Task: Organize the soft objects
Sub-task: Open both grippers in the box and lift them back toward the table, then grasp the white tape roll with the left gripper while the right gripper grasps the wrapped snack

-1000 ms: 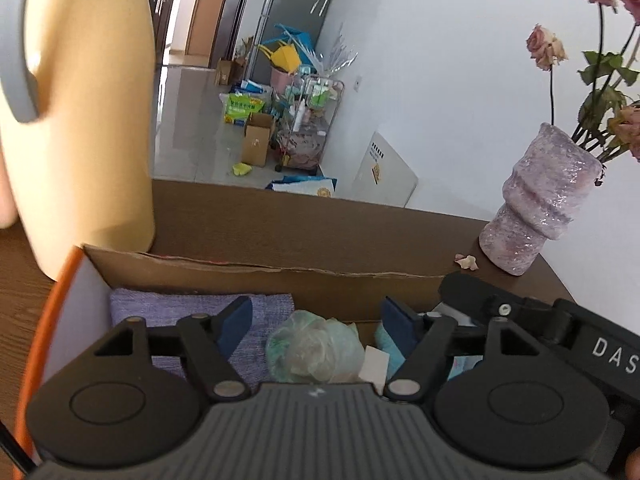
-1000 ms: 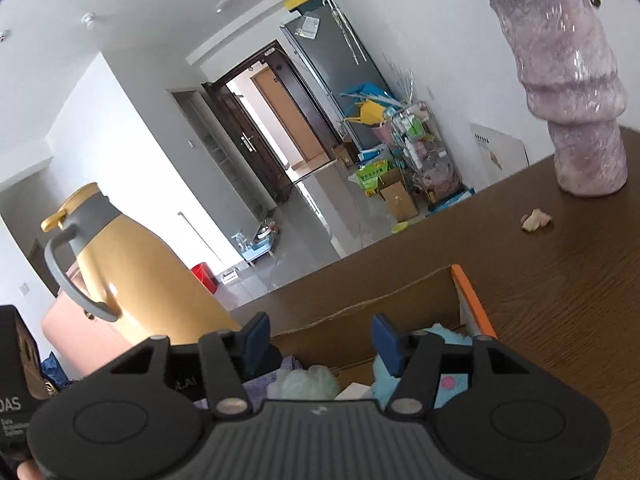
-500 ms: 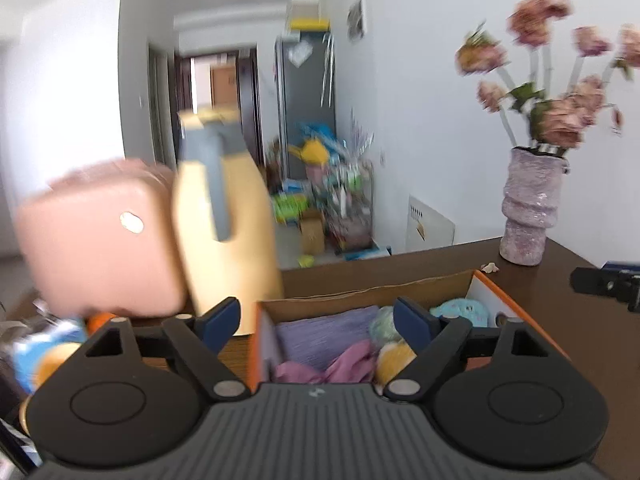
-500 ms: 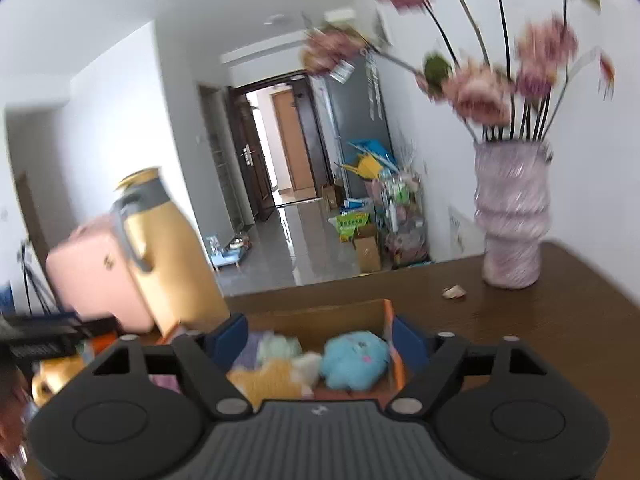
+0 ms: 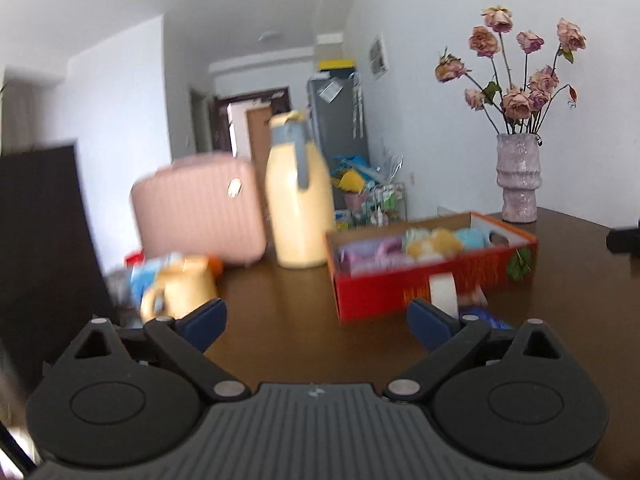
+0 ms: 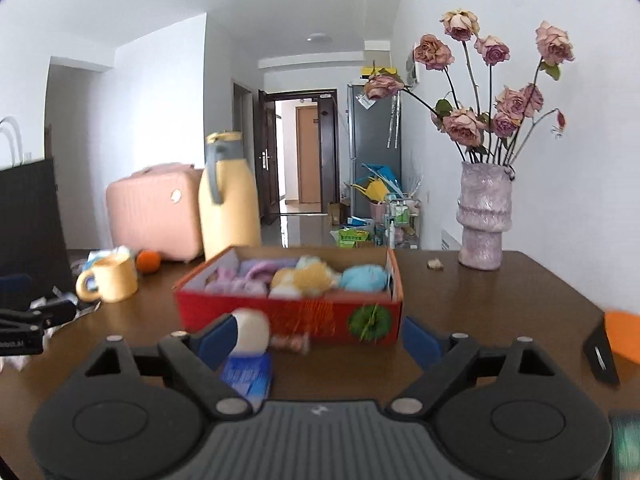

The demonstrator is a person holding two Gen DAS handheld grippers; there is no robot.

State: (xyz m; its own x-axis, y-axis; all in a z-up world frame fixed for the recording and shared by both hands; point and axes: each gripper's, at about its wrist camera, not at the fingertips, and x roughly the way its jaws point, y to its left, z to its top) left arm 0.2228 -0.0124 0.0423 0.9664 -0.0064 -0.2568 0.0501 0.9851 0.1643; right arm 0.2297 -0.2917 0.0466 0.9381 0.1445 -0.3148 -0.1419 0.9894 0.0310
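A red cardboard box (image 6: 288, 316) stands on the brown table (image 6: 480, 304). It holds soft things side by side: purple cloth (image 6: 248, 274), a yellow and white plush (image 6: 308, 276) and a light blue plush (image 6: 362, 278). The box also shows in the left wrist view (image 5: 432, 280), blurred. My left gripper (image 5: 316, 326) is open and empty, well back from the box. My right gripper (image 6: 316, 338) is open and empty, in front of the box.
A roll of white tape (image 6: 250, 330) and a blue packet (image 6: 248, 374) lie in front of the box. A yellow jug (image 6: 228, 196), a pink case (image 6: 154, 210), a yellow mug (image 6: 110, 280) and an orange (image 6: 149, 260) stand left. A vase of dried roses (image 6: 484, 216) stands right.
Both grippers have pulled back and away from the box, where they were down among the soft things. The whole box and table now show in both views.
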